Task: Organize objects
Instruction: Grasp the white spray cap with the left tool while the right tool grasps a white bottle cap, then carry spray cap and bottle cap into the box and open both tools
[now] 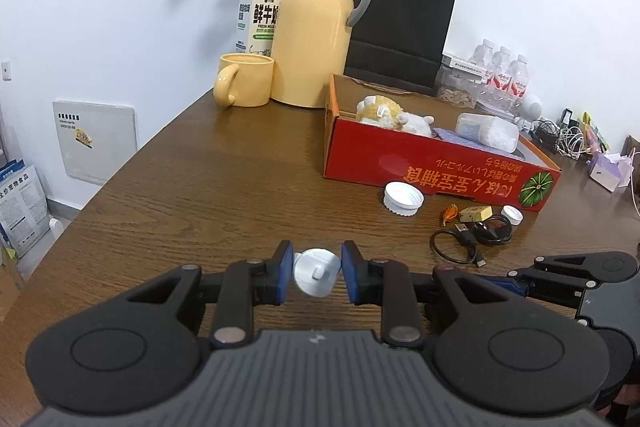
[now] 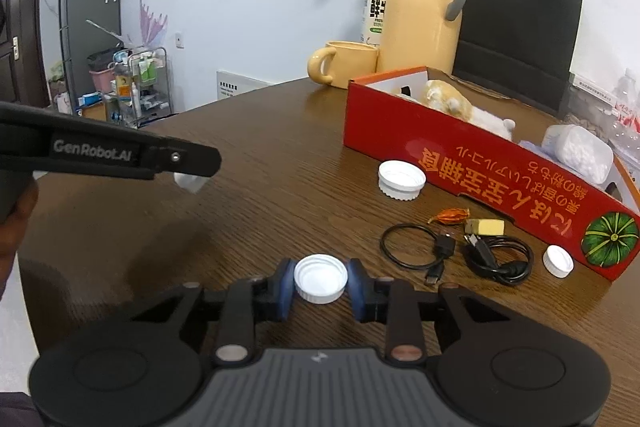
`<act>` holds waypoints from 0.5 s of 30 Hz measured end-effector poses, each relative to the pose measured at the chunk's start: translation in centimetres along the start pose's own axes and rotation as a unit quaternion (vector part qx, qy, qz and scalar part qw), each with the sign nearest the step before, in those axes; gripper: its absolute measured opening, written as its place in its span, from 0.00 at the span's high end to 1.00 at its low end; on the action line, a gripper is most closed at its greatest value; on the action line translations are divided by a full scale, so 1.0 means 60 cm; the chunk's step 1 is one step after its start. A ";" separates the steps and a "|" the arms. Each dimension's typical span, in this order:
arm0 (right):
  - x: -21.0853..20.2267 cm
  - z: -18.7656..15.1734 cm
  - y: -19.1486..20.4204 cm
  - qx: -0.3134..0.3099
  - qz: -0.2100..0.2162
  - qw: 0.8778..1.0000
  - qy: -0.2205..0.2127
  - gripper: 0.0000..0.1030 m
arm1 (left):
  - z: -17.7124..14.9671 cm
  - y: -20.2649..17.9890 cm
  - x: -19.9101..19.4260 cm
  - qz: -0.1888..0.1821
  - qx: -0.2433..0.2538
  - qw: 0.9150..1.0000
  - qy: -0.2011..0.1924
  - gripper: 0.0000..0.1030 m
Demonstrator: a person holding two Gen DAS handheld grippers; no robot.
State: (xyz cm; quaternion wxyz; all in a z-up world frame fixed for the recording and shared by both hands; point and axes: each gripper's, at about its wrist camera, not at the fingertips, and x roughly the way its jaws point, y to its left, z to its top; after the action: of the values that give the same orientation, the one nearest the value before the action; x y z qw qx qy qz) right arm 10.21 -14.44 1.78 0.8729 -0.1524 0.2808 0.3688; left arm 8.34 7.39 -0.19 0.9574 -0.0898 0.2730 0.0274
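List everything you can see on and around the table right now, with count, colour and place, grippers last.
Red box: one, red, right of table centre, holding a plush toy and a clear tub.
Loose caps: two, white, on the table in front of the box, a larger one and a smaller one.
Cables: two, black, coiled in front of the box.
Small block: one, yellow, beside an orange wrapper.
Thermos: one, yellow and grey, at the back.
Mug: one, yellow, left of the thermos.
Milk carton: one, white, behind the mug.
Paper bag: one, black, behind the box.
Left gripper: shut on a small white piece.
Right gripper: closed on a white cap.
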 end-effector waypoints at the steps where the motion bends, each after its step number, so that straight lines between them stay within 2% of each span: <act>1: 0.000 0.002 -0.004 0.000 -0.001 1.000 -0.003 0.74 | 0.002 -0.003 0.002 -0.001 0.001 1.000 -0.001 0.74; 6: -0.020 0.022 -0.028 0.008 -0.018 0.999 -0.034 0.73 | 0.022 -0.024 0.011 -0.013 0.012 1.000 -0.012 0.74; 15: -0.027 0.087 -0.112 0.030 -0.075 0.992 -0.097 0.73 | 0.104 -0.089 0.039 -0.040 0.038 0.996 -0.065 0.74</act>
State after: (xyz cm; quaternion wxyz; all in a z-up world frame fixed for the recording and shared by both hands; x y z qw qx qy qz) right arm 16.17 -17.48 7.32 0.9252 -0.1106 0.1938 0.3070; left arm 14.12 3.32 4.61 0.9762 -0.0627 0.2070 -0.0158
